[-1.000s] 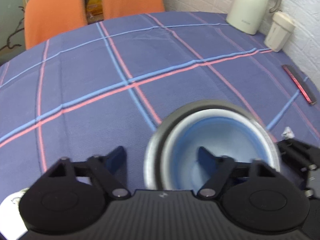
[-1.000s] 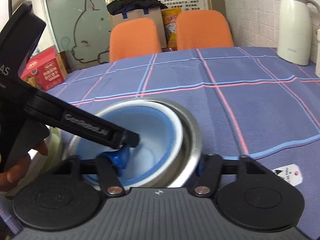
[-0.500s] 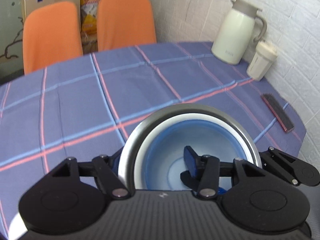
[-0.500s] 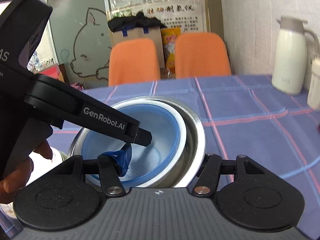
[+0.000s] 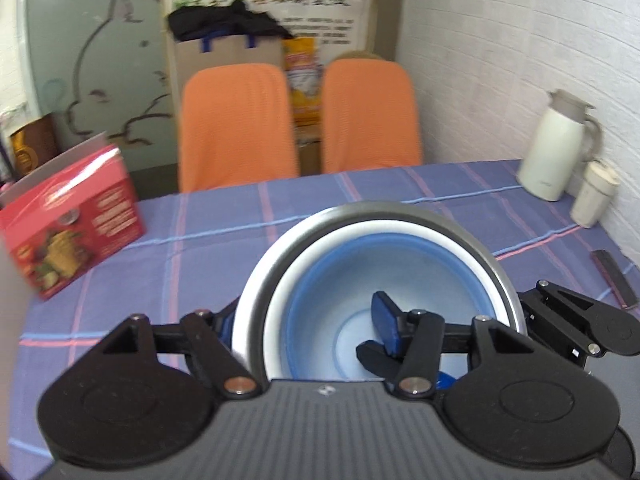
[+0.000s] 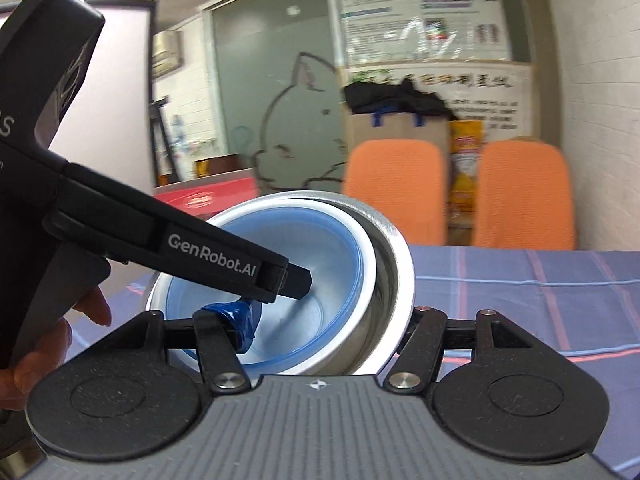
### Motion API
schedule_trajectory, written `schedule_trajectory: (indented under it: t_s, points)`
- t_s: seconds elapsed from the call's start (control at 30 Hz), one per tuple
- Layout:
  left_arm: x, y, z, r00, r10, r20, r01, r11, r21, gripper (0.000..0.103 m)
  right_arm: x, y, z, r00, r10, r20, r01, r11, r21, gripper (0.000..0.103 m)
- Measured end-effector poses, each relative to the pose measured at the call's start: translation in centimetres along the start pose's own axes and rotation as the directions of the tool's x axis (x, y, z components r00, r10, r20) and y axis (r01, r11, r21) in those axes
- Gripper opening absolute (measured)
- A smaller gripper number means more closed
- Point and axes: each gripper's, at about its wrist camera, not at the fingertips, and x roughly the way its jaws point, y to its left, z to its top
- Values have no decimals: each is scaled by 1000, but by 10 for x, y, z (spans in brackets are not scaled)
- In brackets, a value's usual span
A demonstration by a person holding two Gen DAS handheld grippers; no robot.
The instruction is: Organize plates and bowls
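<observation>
The bench (image 5: 360, 200), under a blue plaid cloth, lies below the nested bowls (image 5: 384, 272), lifted clear. The left hand-held gripper (image 5: 308, 320) and right hand-held gripper (image 6: 324, 320) each clamp the bowls' wall on opposite sides. Step in hand: carrying; the next move calls for level travel and simultaneous release.

I see even, fairly bright indoor light with soft shadows in both views. The orange chairs (image 5: 296, 120) at twelve o'clock are smeared by motion blur, and the steel bowl (image 6: 390, 256) shows mild glare. Fisheye bending darkens my frame corners.
</observation>
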Motion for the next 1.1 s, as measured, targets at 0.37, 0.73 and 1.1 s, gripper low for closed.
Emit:
schedule_trajectory:
  t_s: [0.37,0.73,1.1]
  points:
    - [20,46,-71,992,0,-128,-17,991,-129,54,24,35,-38,981,91,-171,-90,996,14,49]
    - [40,48,-105,984,-53,-169,22,983,-183,56,25,36,-66,968,71,-241,-61,997,50,50]
    - [56,48,-112,980,-62,-189,23,980,-199,57,37,28,-76,955,89,-283,-68,994,83,51]
